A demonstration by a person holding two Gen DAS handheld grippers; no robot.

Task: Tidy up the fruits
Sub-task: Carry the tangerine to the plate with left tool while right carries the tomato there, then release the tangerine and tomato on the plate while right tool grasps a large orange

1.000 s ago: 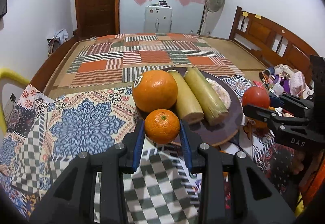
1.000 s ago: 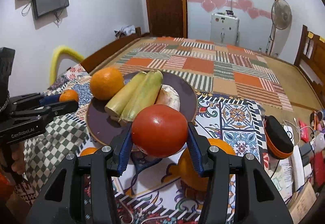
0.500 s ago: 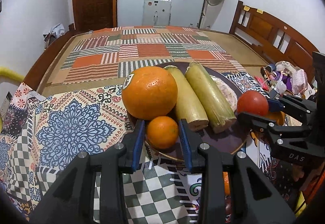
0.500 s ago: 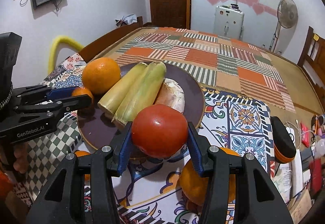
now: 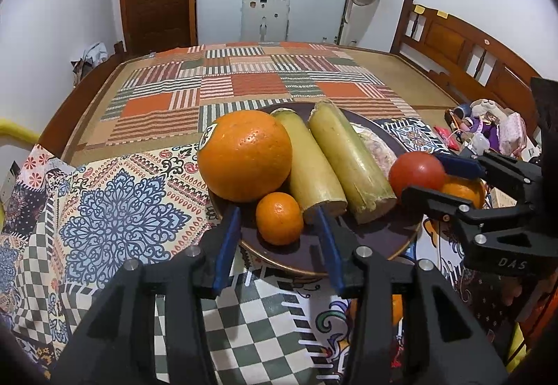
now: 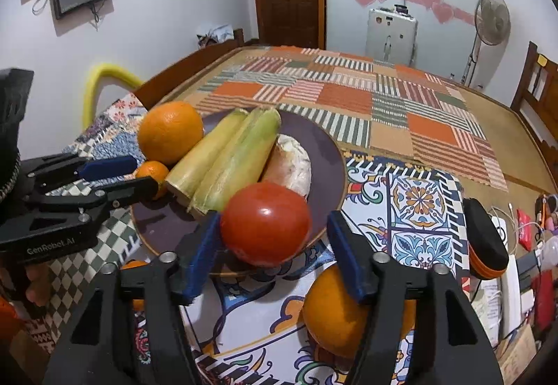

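A dark purple plate (image 5: 376, 238) (image 6: 331, 154) holds a large orange (image 5: 244, 154) (image 6: 170, 132), two pieces of sugarcane (image 5: 348, 165) (image 6: 226, 168) and a pale lump (image 6: 294, 167). My left gripper (image 5: 279, 221) is open; a small tangerine (image 5: 279, 218) (image 6: 153, 172) rests on the plate's near rim between its fingers, free of both pads. My right gripper (image 6: 273, 228) is open around a red tomato (image 6: 265, 222) (image 5: 416, 170) at the plate's edge; its right finger stands clear of it.
The plate sits on a patterned cloth (image 5: 118, 210) over a bed with a patchwork mat (image 5: 244, 84). A loose orange (image 6: 334, 311) lies under my right gripper, another small one (image 6: 134, 266) by the plate. A black-orange case (image 6: 484, 245) and clutter lie right.
Both grippers moved forward over the plate and opened. The tangerine and the tomato, held a second ago, now lie released at the plate's rim.
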